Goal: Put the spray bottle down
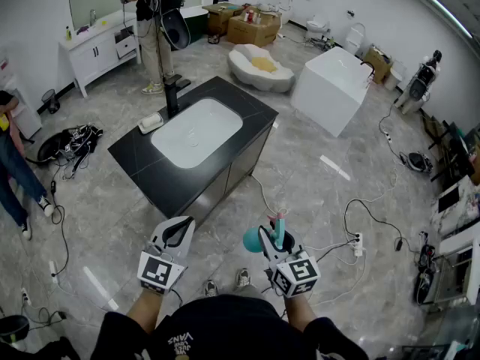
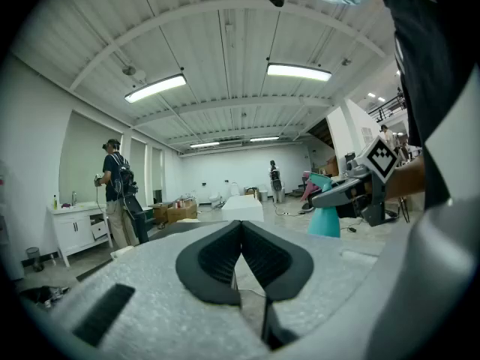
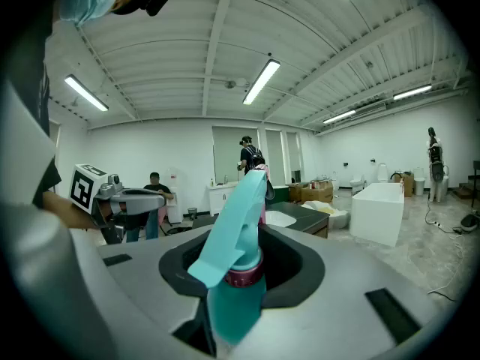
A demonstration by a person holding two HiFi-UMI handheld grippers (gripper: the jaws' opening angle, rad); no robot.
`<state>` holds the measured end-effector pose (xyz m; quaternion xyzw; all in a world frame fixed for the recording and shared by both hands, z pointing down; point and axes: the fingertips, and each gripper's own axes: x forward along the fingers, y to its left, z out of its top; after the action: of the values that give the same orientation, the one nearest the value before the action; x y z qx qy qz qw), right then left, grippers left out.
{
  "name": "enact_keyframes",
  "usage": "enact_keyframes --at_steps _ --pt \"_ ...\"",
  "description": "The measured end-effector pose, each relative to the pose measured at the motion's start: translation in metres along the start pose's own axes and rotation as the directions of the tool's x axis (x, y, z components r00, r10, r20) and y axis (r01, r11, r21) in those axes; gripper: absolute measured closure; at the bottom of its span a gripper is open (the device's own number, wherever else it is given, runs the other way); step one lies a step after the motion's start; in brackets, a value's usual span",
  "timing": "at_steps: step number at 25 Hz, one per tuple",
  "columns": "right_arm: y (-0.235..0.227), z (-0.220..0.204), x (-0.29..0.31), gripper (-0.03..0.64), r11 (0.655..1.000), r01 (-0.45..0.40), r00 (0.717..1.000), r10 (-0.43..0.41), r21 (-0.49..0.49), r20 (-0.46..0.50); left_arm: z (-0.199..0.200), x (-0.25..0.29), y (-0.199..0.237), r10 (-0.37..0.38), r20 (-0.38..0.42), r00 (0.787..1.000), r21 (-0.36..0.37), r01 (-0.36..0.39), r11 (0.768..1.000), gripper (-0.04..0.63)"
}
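A teal spray bottle (image 1: 253, 240) with a pink trigger is held in the air over the floor, well short of the black counter (image 1: 229, 160). My right gripper (image 1: 271, 235) is shut on it. In the right gripper view the bottle (image 3: 238, 223) stands upright between the dark pads, which grip it at the pink collar. My left gripper (image 1: 178, 229) hovers to the bottle's left at about the same height. Its pads (image 2: 217, 257) meet with nothing between them. The left gripper view also shows the bottle (image 2: 324, 220) at the right, apart from that gripper.
The black counter carries a white basin (image 1: 196, 131), a black faucet (image 1: 172, 96) and a small dish (image 1: 151, 121). Beyond it stand a white tub (image 1: 331, 88), cardboard boxes (image 1: 253, 27) and a person (image 1: 154, 28). Cables and a power strip (image 1: 358, 243) lie on the floor at the right.
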<state>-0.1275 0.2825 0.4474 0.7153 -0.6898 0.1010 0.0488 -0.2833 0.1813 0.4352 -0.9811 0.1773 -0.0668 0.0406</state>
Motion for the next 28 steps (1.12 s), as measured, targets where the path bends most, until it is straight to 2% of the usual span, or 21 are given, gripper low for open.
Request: enact_keyframes --at_steps 14,28 --pt "-0.016 -0.004 0.007 0.476 0.999 -0.015 1.000 0.014 0.045 0.006 -0.007 0.017 -0.005 -0.003 -0.043 0.999 0.022 0.003 1.000 0.575" --pt "-0.083 0.004 0.031 0.476 0.995 -0.075 0.997 0.075 0.069 -0.001 0.001 0.081 -0.020 0.031 -0.075 0.997 0.041 -0.028 0.999 0.575"
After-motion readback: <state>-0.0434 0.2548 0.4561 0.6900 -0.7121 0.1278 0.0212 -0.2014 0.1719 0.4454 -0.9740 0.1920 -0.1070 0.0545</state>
